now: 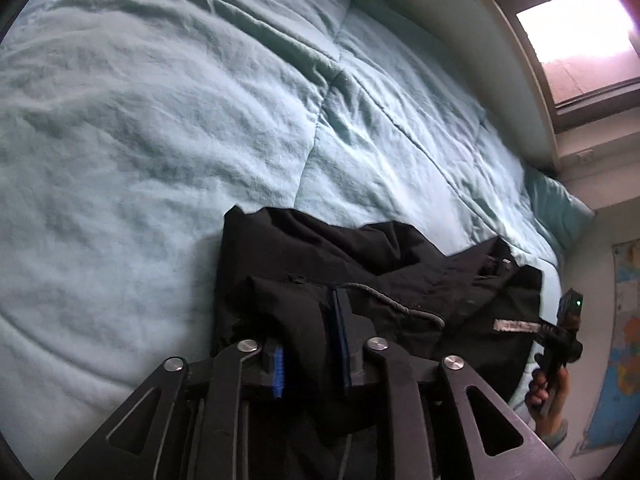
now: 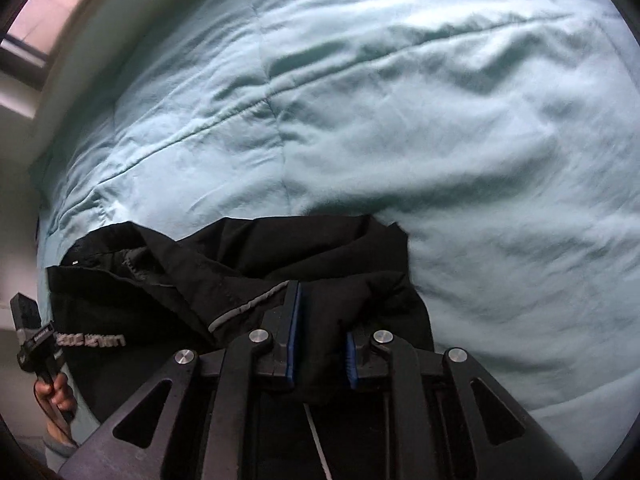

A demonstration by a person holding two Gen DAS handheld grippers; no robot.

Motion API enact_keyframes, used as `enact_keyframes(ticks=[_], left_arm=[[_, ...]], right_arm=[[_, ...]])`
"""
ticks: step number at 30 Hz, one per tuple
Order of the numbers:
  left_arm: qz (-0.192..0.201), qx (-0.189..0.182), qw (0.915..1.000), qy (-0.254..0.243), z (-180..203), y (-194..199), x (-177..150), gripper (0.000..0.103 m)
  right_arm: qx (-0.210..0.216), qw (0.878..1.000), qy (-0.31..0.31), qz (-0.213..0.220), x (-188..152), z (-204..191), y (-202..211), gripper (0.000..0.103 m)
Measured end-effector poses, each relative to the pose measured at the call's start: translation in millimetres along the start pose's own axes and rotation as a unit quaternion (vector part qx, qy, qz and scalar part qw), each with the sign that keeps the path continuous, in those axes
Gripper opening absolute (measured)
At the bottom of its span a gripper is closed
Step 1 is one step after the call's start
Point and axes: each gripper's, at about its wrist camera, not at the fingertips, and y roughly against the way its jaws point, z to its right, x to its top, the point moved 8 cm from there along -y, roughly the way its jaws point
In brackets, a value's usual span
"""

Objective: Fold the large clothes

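Note:
A black jacket [image 1: 400, 272] lies bunched on the light blue quilt [image 1: 200, 120], with a white lettered label [image 1: 516, 325] near one end. My left gripper [image 1: 308, 320] points down at one end of it. Its blue pads stand a little apart with a slack fold of the jacket between them. In the right wrist view the same jacket [image 2: 280, 248] spreads leftwards from my right gripper [image 2: 322, 312]. That gripper's pads are also slightly apart, with cloth lying between them. Each view shows the person's other hand [image 1: 548, 392] [image 2: 56, 392] at the far end.
The quilt [image 2: 440, 120] is wrinkled and stretches far beyond the jacket. A bright window [image 1: 580, 32] and wall run along the bed's far side. A teal pillow [image 1: 560, 208] lies at the bed's end. A map [image 1: 624, 340] hangs on the wall.

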Motion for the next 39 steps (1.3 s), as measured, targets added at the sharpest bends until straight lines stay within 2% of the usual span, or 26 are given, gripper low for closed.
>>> enact_keyframes(ticks=[3,4,5,7,9,11,13,14,16,21,28,31,36,37,38,39], left_arm=[[-0.010,-0.026,0.9996,-0.001,3,25,-13,0.042],[-0.009,-0.035,0.9993,-0.002,4,36,-17,0.057],[-0.007,-0.045,0.9990,-0.003,4,47,-21,0.066],[-0.002,-0.069,0.9976,0.001,4,72,-29,0.066],[0.012,-0.075,0.9970,0.010,-1,95,-33,0.066],[0.041,-0.046,0.9981,0.005,-6,117,-34,0.066],[0.061,0.023,0.9973,-0.033,-6,127,-33,0.066],[0.062,0.062,0.9945,-0.057,-4,126,-32,0.066],[0.058,0.099,0.9895,-0.087,2,116,-29,0.066],[0.047,0.104,0.9876,-0.107,6,72,-9,0.066],[0.028,0.071,0.9920,-0.101,2,25,21,0.066],[0.021,0.042,0.9948,-0.090,1,12,31,0.066],[0.008,0.047,0.9953,-0.085,-1,-7,40,0.066],[0.006,0.042,0.9956,-0.083,-1,-9,40,0.066],[0.003,0.031,0.9961,-0.083,1,-12,40,0.065],[0.006,0.023,0.9962,-0.083,3,-13,40,0.063]], right_arm=[[0.031,0.999,0.005,0.010,-3,-5,31,0.027],[0.043,0.999,0.004,0.014,-5,-6,41,0.030],[0.056,0.998,0.004,0.015,-7,-6,52,0.033],[0.064,0.997,0.012,0.028,-12,-6,75,0.036],[0.045,0.998,0.026,0.048,-15,-6,92,0.050],[0.022,0.996,0.043,0.078,-17,-4,114,0.071],[-0.014,0.993,0.065,0.102,-18,-4,123,0.084],[-0.030,0.991,0.074,0.108,-18,-3,122,0.087],[-0.054,0.989,0.093,0.102,-16,-2,111,0.087],[-0.084,0.984,0.135,0.077,4,3,51,0.087],[-0.069,0.984,0.153,0.061,32,11,5,0.087],[-0.064,0.983,0.164,0.052,39,13,-8,0.087],[-0.053,0.983,0.173,0.035,47,11,-29,0.086],[-0.051,0.983,0.174,0.033,48,11,-32,0.079],[-0.043,0.983,0.174,0.032,48,9,-34,0.058],[-0.030,0.984,0.173,0.028,46,6,-35,0.049]])
